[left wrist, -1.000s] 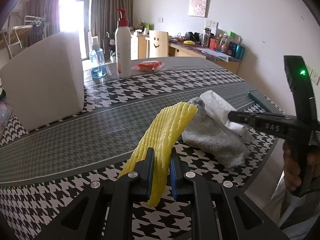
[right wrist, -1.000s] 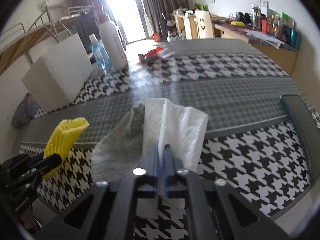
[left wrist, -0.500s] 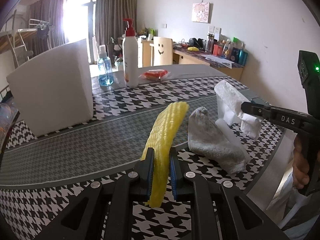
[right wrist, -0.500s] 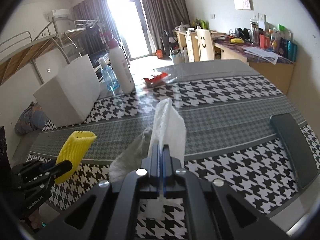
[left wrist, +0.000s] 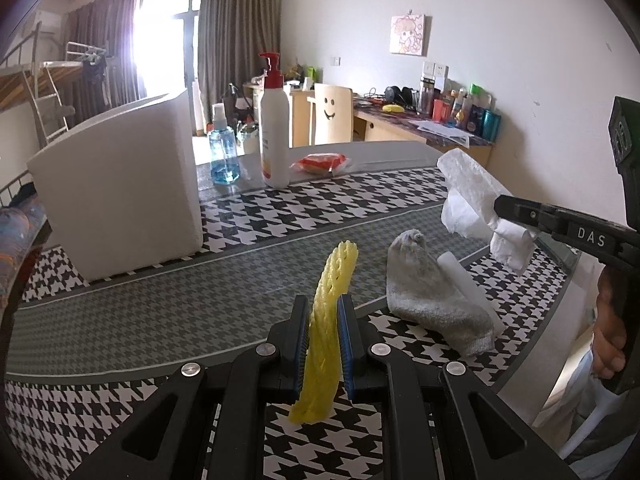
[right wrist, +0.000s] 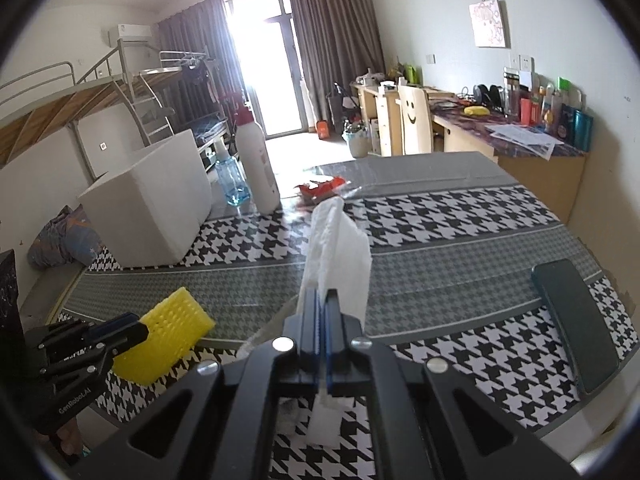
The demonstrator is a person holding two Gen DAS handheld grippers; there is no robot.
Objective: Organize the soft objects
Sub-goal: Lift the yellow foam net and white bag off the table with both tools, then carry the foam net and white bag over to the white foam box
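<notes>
**Both grippers loaded above the table**

I'm pinching the yellow foam net in my left gripper, clear of the houndstooth table. My right gripper is clamping the white tissue aloft; the grey sock is lying below.

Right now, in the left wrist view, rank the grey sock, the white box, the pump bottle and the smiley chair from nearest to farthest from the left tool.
1. Grey sock, just right of the left tool, on the table.
2. White box, farther back on the left.
3. Pump bottle, behind the box, centre.
4. Smiley chair, beyond the table's far edge.
</notes>
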